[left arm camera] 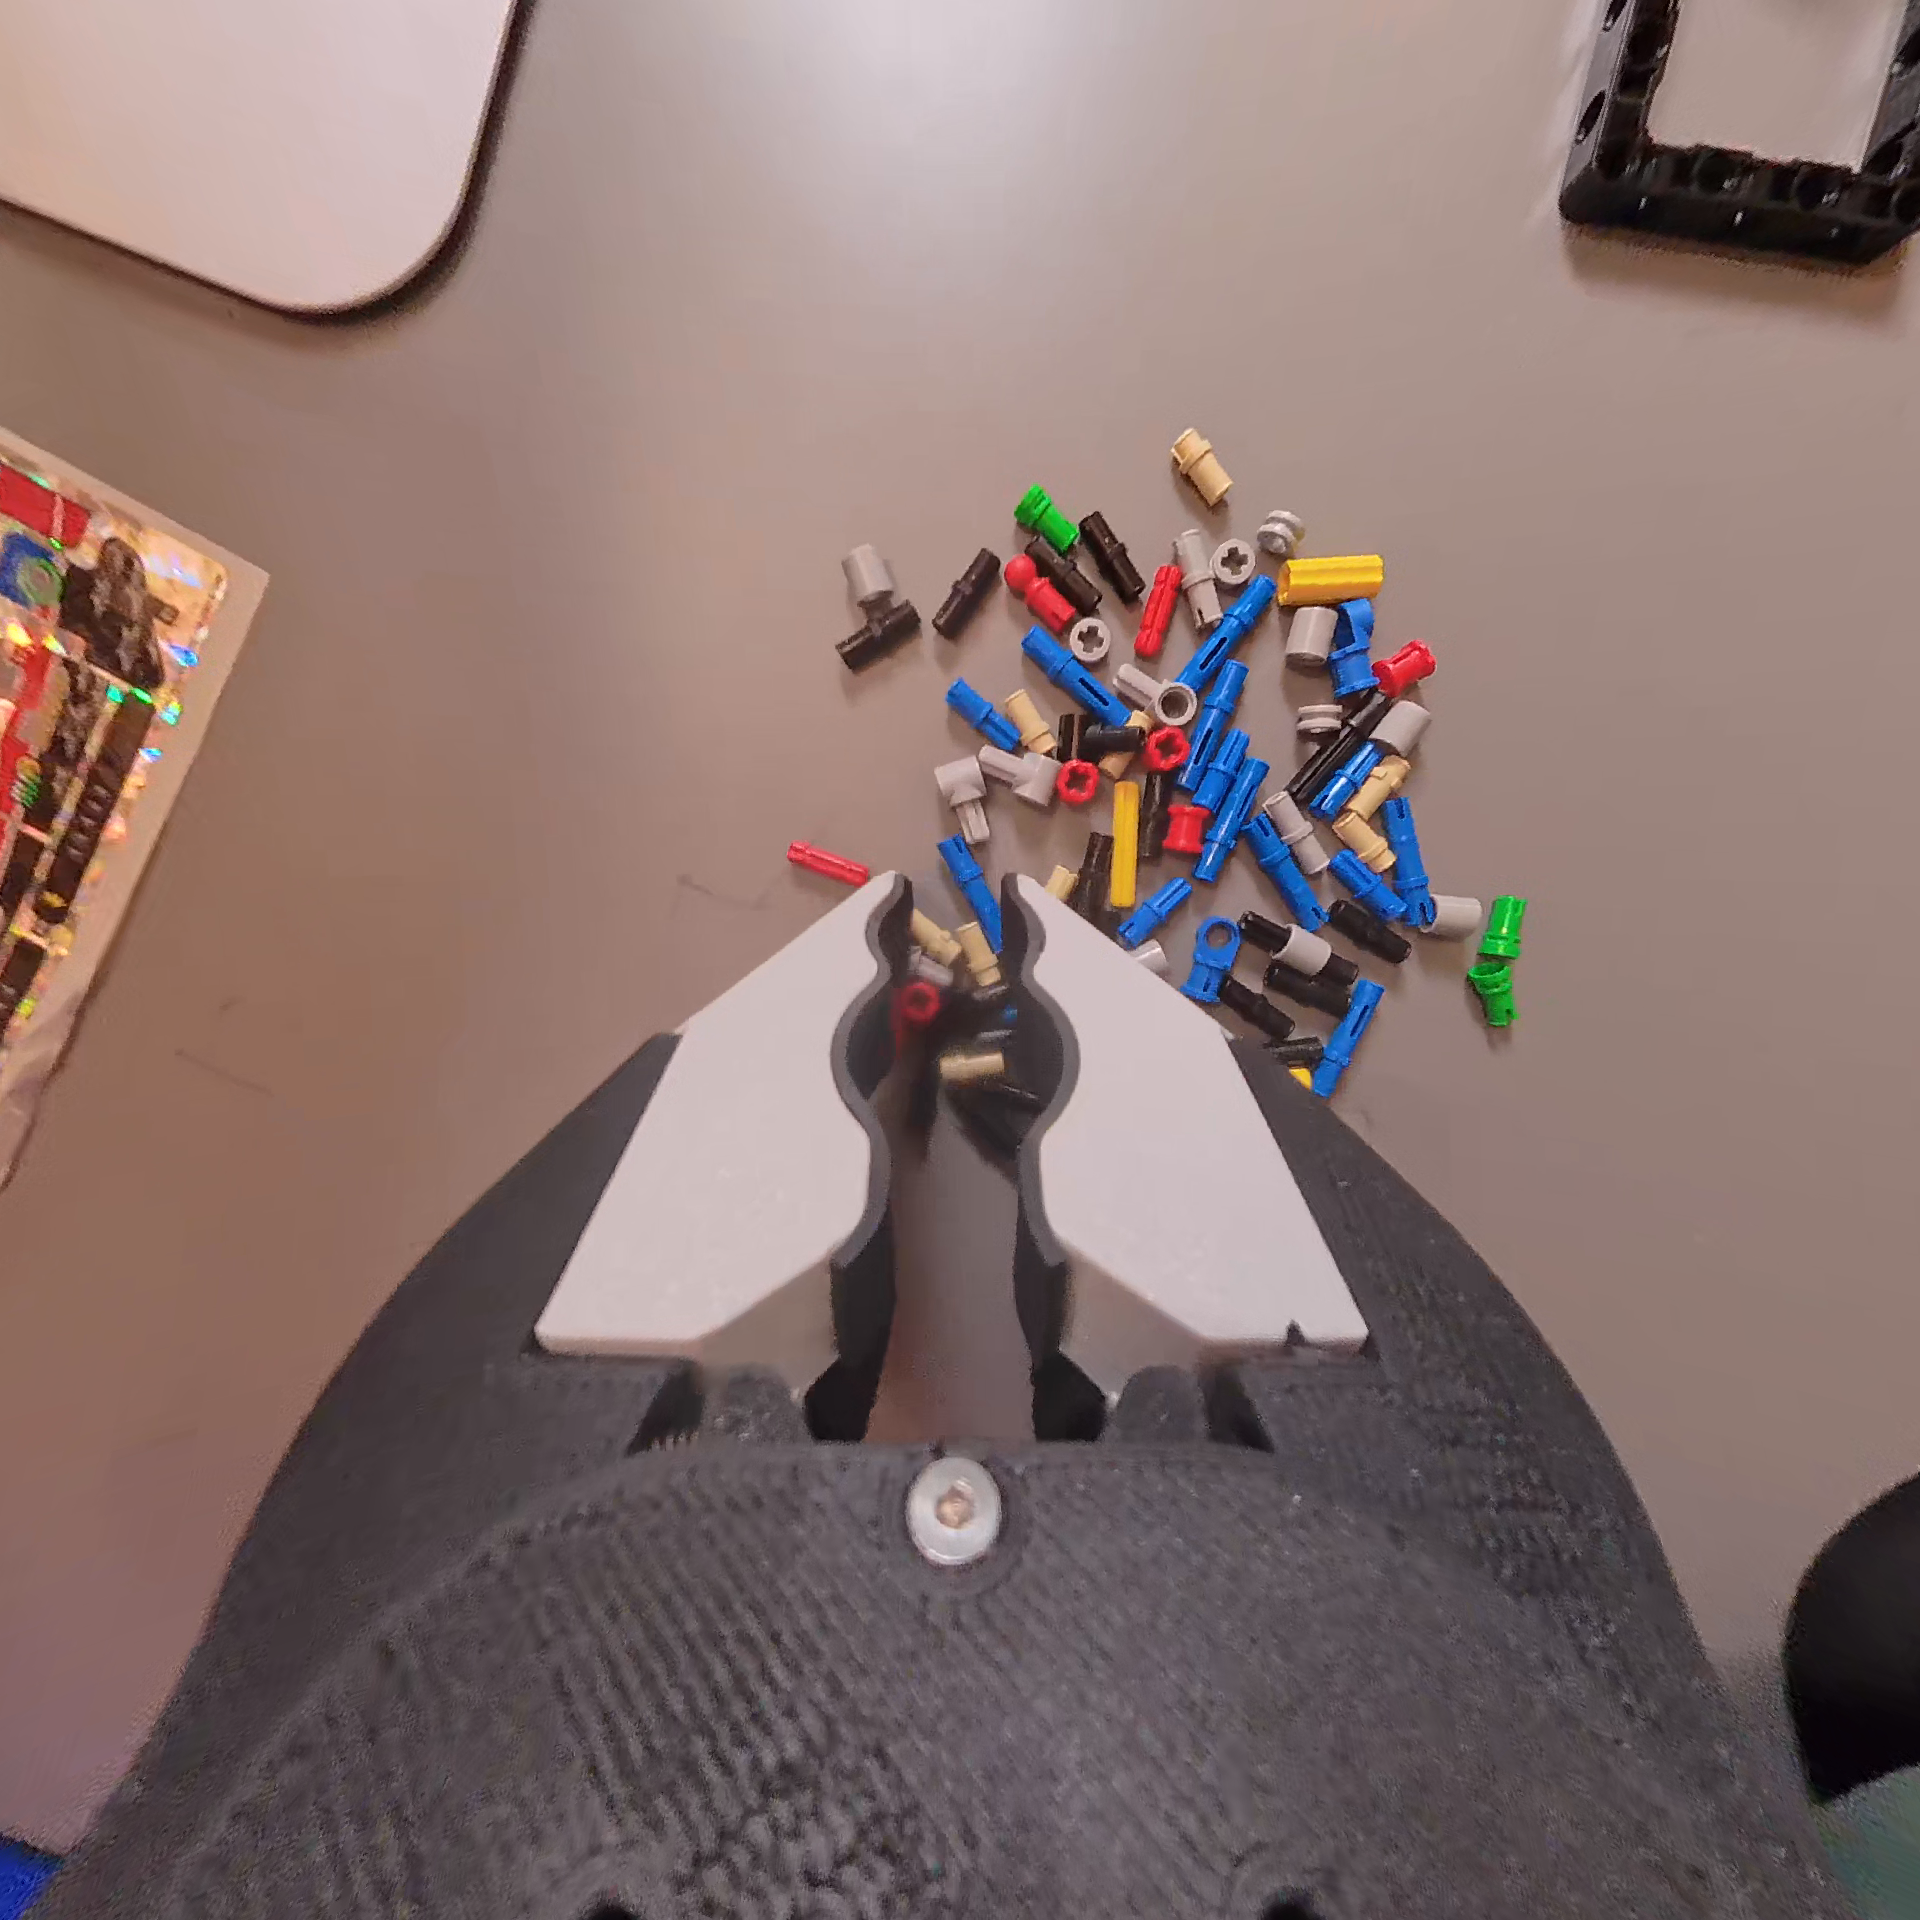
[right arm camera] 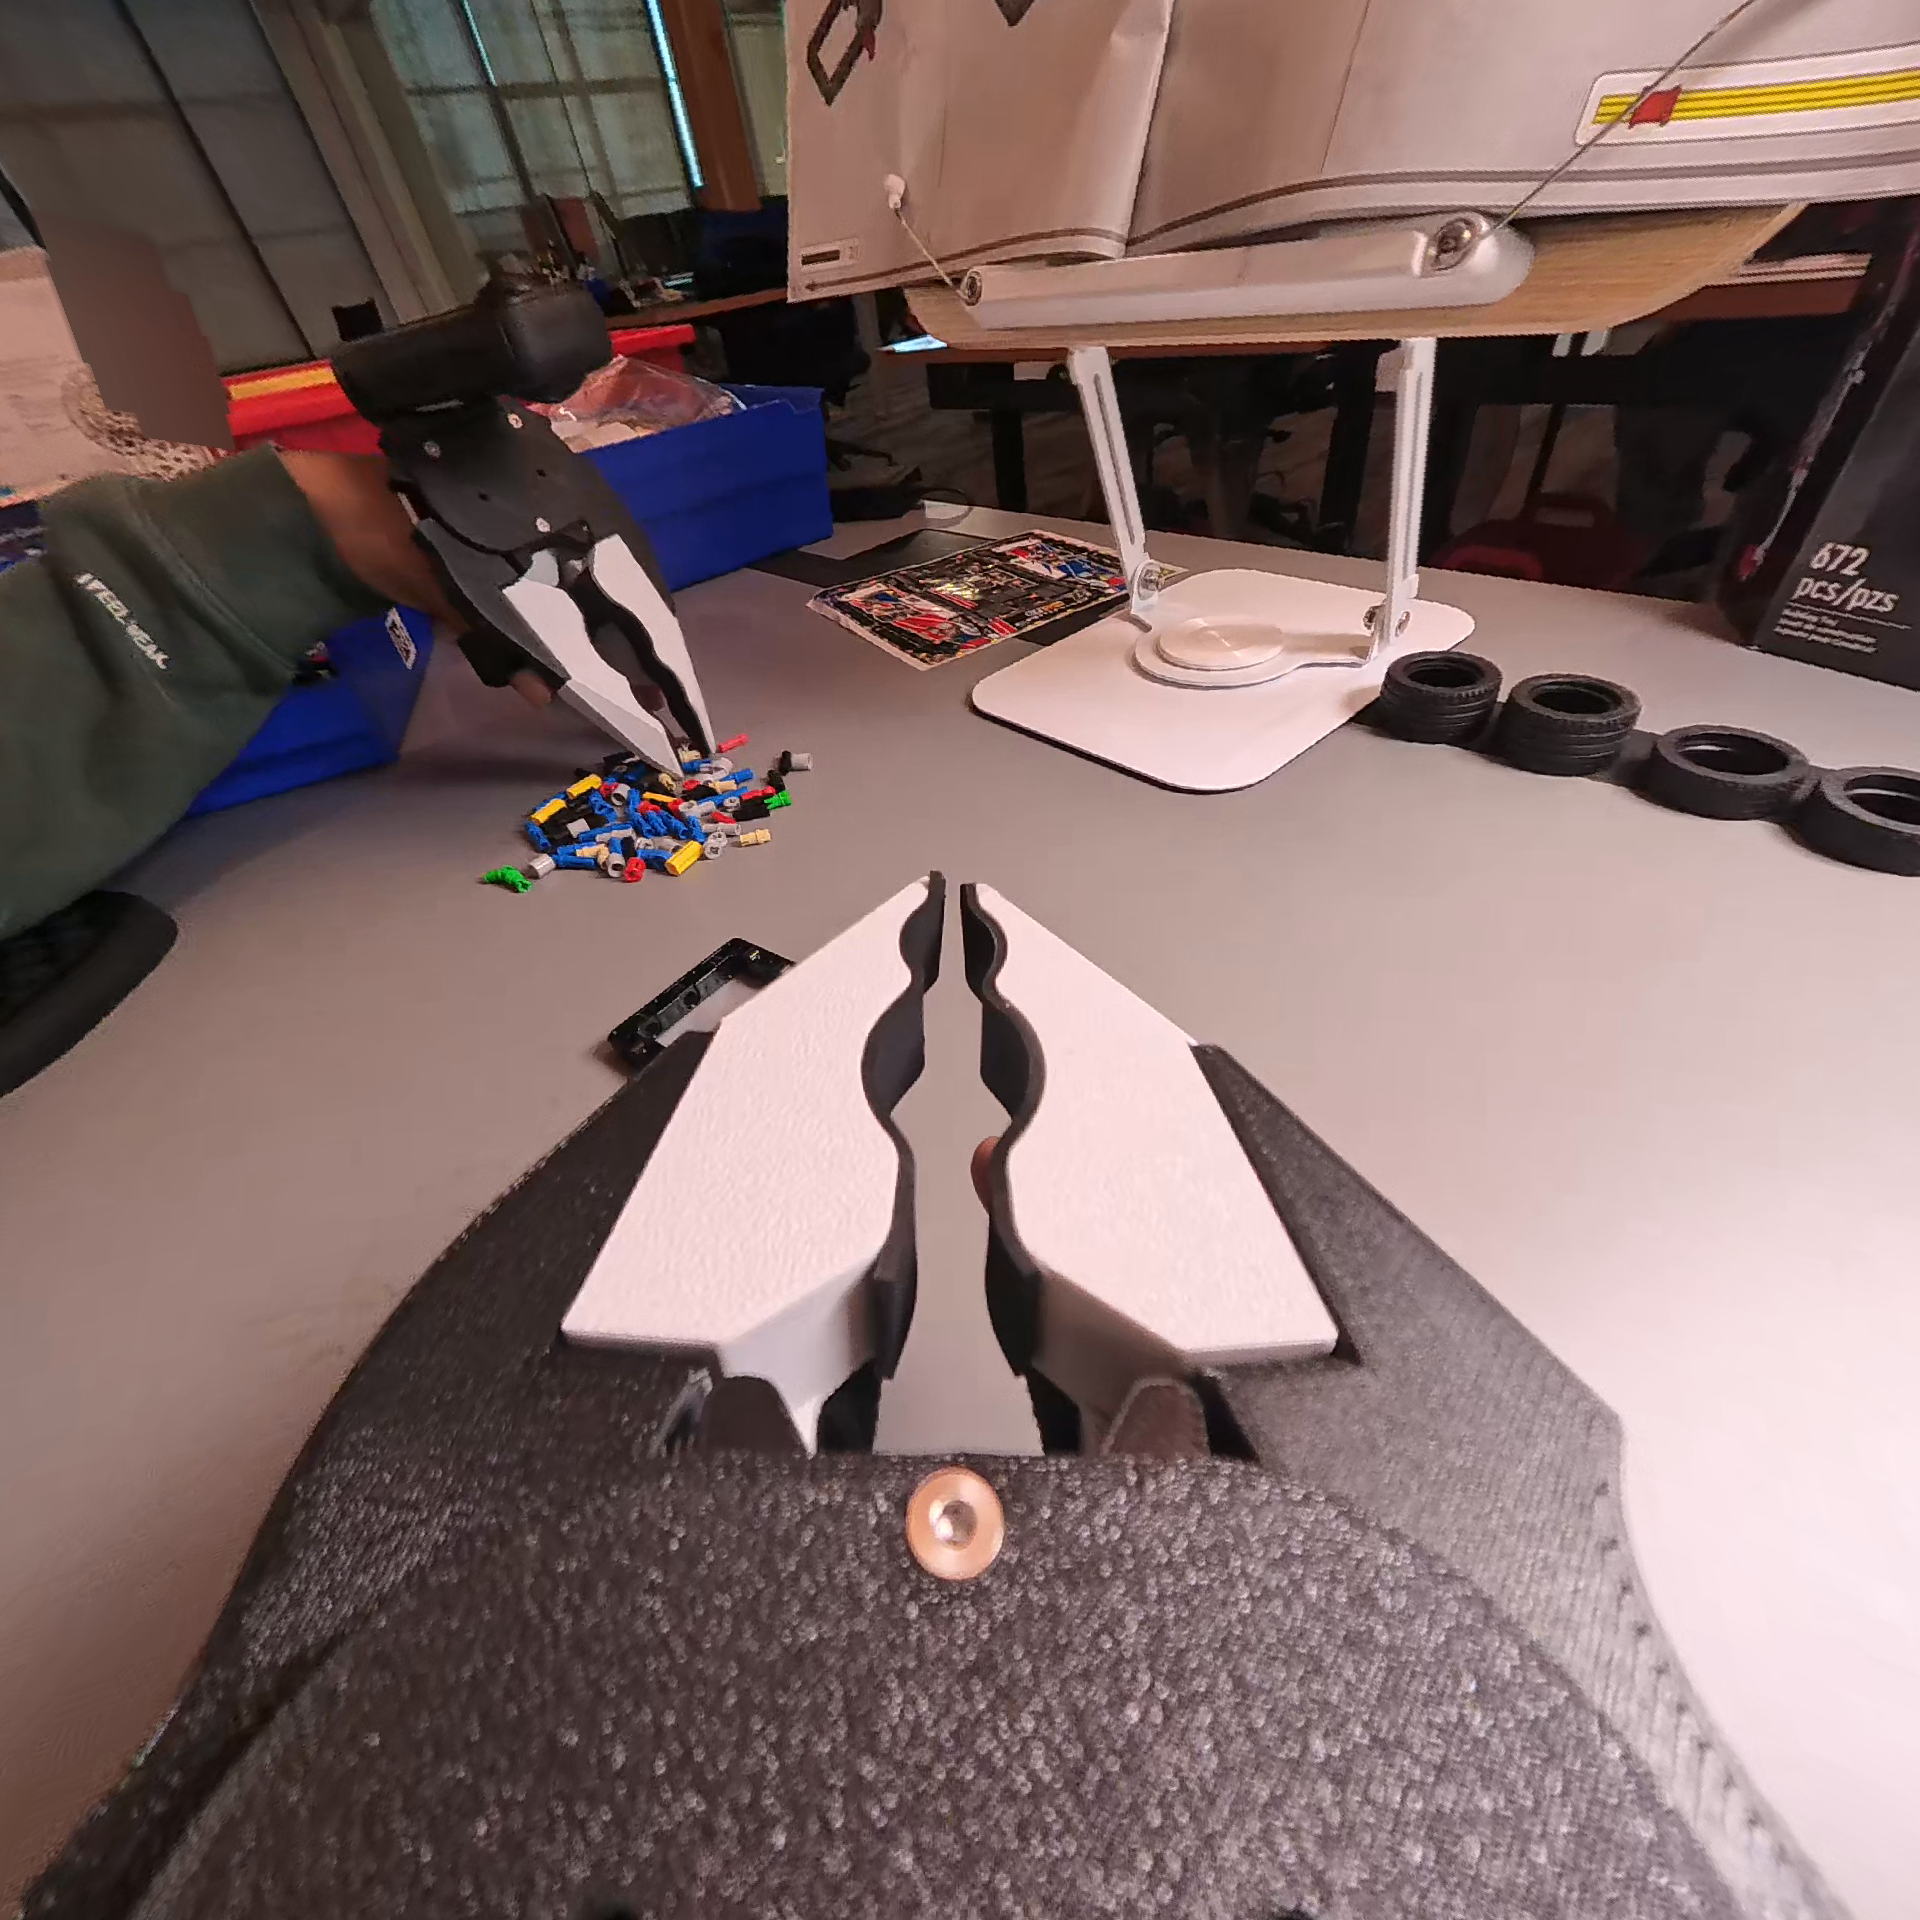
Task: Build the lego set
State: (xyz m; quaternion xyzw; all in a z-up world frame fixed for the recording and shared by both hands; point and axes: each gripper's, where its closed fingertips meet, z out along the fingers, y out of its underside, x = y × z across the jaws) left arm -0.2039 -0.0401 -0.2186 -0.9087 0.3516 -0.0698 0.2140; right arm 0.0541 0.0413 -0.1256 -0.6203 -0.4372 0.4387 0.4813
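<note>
Dozens of pins: I am seeing a loose pile of small connector pieces (left arm camera: 1195, 769), blue, black, grey, tan, red, yellow and green, lying on the grey table (left arm camera: 644, 582); nothing is assembled yet.
Sticker sheet: I am noting a glossy sheet (left arm camera: 94, 727) at the left edge, well apart from the pile.
Left gripper: I am hovering my left gripper (left arm camera: 956, 896) over the pile's near edge, jaws narrowly parted, nothing pinched that I can make out.
Step in hand: I am judging this as picking one pin out of the pile.
Next move: I am expecting to need the tips set astride a single pin, clear of its neighbours, before closing.
Black frame: I am seeing the rectangular beam frame (left arm camera: 1756, 125) at the far right, empty inside.
Right gripper: I am holding my right gripper (right arm camera: 952, 888) low above the table, nearly closed and empty.
Containers: I am seeing a blue bin (right arm camera: 717, 478) behind the left hand; its contents are too unclear to name.
Tyres: I am counting several black tyres (right arm camera: 1558, 722) beside the white stand (right arm camera: 1226, 707).
</note>
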